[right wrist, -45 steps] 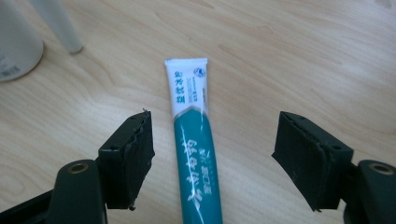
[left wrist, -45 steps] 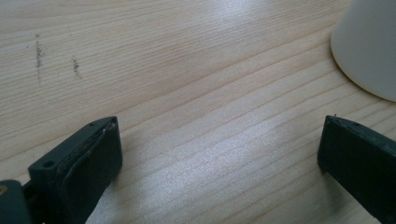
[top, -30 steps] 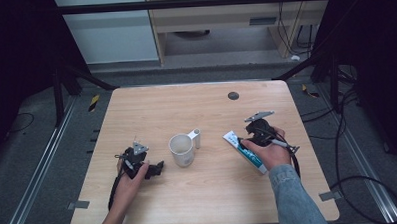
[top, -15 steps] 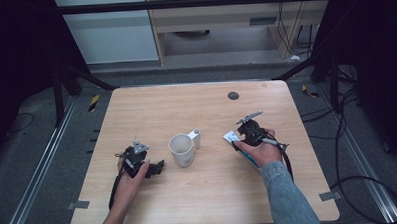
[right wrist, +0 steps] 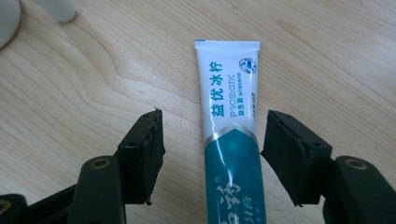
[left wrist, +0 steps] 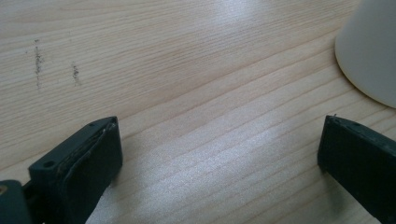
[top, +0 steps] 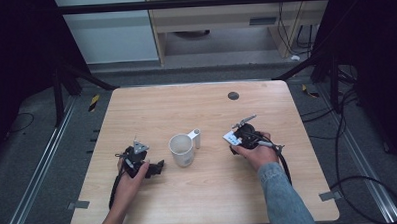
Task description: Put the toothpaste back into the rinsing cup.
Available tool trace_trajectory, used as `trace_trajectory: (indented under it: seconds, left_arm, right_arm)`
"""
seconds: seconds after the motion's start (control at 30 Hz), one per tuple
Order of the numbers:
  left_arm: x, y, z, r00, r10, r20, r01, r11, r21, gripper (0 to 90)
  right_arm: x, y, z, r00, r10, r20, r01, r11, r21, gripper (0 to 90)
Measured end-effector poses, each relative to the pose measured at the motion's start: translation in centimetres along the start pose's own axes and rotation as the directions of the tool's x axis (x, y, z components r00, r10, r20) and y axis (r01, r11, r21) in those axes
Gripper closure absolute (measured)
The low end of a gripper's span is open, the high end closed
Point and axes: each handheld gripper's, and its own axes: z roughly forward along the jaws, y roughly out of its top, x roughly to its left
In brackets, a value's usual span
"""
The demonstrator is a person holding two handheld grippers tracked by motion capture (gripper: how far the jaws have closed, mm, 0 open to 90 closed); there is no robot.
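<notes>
A white and teal toothpaste tube (right wrist: pixel 231 116) lies flat on the wooden table; in the high view its white end (top: pixel 229 137) pokes out from under the right hand. My right gripper (right wrist: pixel 215 137) is low over it, open, one jaw on each side of the tube with a gap to both pads. This right gripper (top: pixel 239 136) sits right of a white mug (top: pixel 182 149). My left gripper (top: pixel 157 168) rests on the table just left of the mug, open with only bare wood between its fingers (left wrist: pixel 88 163). The mug's side (left wrist: pixel 369 51) stands just beyond the right jaw.
The mug's handle (top: pixel 196 138) points toward the right gripper. A small dark round spot (top: pixel 233 96) marks the table (top: pixel 151 108) near its far edge. A shelf unit and cables stand beyond the table.
The right hand has come down and to the left over the tube, which is now mostly covered in the high view. The left hand and the mug have stayed put.
</notes>
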Motion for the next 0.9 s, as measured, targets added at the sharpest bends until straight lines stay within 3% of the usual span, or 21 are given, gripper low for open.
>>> trace_trajectory:
  seconds: [0.37,0.9]
  left_arm:
    - [0.0,0.0,0.0,1.0,0.0,0.0,0.0,1.0,0.0,0.0]
    - [0.0,0.0,0.0,1.0,0.0,0.0,0.0,1.0,0.0,0.0]
  right_arm:
    - [-1.0,-0.2,2.1,0.999,0.039,0.022,-0.04,0.997,0.059,45.5]
    - [-1.4,-0.4,2.0,0.9981,0.061,-0.013,-0.06,0.996,0.073,55.3]
